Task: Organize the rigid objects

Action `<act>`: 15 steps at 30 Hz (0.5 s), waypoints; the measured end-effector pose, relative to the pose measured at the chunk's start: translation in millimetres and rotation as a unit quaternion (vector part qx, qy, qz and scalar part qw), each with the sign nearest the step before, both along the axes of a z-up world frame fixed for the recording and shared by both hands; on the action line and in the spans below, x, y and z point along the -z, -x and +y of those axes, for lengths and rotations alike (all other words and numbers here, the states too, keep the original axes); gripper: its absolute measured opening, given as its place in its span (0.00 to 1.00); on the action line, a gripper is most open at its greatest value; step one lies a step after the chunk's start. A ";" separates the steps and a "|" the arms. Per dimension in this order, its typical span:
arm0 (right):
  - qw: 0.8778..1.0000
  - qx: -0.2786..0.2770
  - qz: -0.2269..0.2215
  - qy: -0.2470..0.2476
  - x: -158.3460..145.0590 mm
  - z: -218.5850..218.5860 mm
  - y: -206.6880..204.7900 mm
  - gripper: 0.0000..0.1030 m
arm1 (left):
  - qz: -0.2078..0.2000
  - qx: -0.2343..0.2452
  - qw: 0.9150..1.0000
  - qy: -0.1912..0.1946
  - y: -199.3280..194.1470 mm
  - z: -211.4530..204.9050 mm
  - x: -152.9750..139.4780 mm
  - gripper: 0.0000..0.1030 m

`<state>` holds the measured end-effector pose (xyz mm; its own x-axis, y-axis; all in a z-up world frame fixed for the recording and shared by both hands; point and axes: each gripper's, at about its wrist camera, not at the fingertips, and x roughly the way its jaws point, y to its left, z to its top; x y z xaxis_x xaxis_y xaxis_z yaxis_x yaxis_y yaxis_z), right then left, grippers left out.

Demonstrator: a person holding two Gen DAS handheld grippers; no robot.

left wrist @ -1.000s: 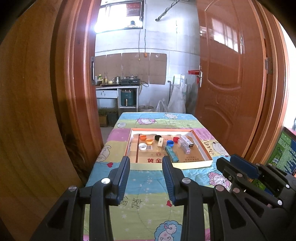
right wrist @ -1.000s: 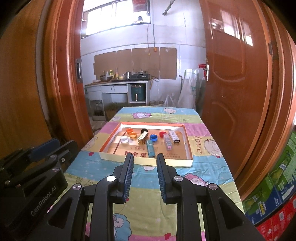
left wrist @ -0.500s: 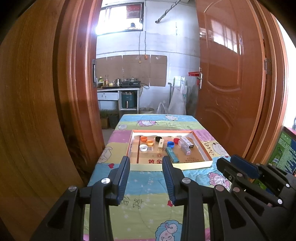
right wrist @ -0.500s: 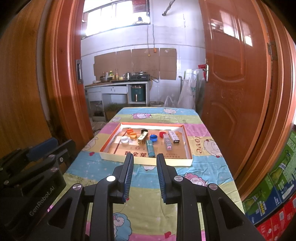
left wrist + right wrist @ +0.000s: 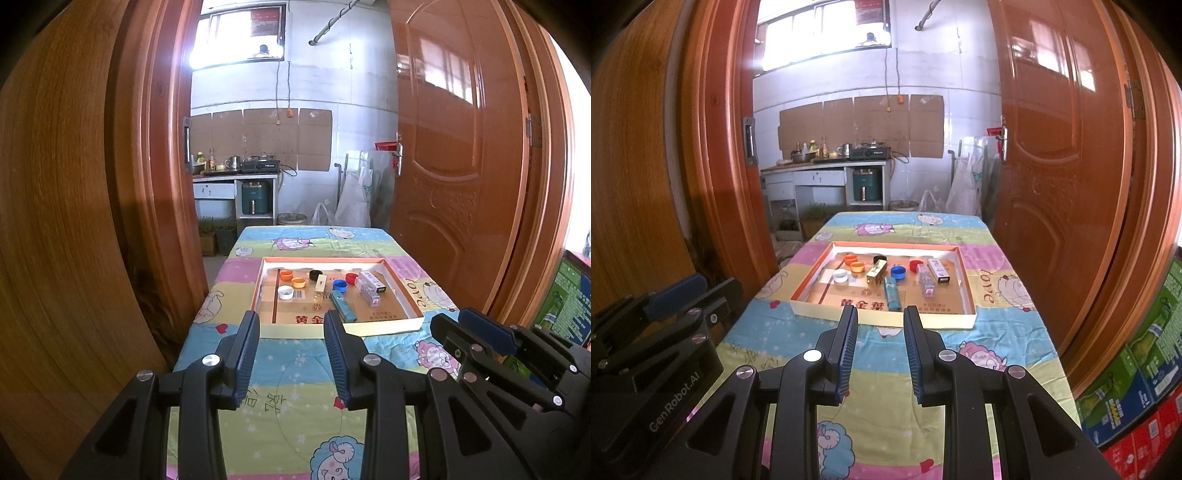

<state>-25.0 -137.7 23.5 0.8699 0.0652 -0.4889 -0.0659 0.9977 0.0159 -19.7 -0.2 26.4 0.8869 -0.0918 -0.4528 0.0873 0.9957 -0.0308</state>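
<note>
A shallow cardboard tray [image 5: 384, 325] [image 5: 886, 320] lies mid-table. In it are several bottle caps: orange [image 5: 286, 274], white [image 5: 285, 291], black [image 5: 314, 273], blue [image 5: 340, 284] and red [image 5: 351, 278]. A gold box [image 5: 876, 271], a blue lighter [image 5: 342, 305] [image 5: 892, 293] and small clear and white boxes [image 5: 371, 288] lie there too. My left gripper [image 5: 291, 317] is open and empty, short of the tray's near edge. My right gripper [image 5: 880, 312] is open and empty, also short of the tray.
The table has a cartoon-print cloth [image 5: 291, 391] and stands in a doorway between wooden door leaves [image 5: 461, 166] [image 5: 74, 221]. Colourful cartons [image 5: 1137, 384] are stacked at the right. A kitchen counter [image 5: 820, 170] stands behind.
Both views have shifted only slightly; the tray sits a touch farther off in the left wrist view. Both grippers stay open and empty.
</note>
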 end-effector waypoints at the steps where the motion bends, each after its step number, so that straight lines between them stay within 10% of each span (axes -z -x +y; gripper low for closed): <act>1: 1.000 0.000 0.000 0.000 0.0 0.0 -0.2 0.25 | 0.000 0.000 1.000 0.000 -0.1 0.0 0.0 0.35; 15: 1.000 0.000 0.002 0.000 1.8 0.0 1.1 0.25 | 0.002 0.001 1.000 0.000 0.5 -0.3 0.6 0.35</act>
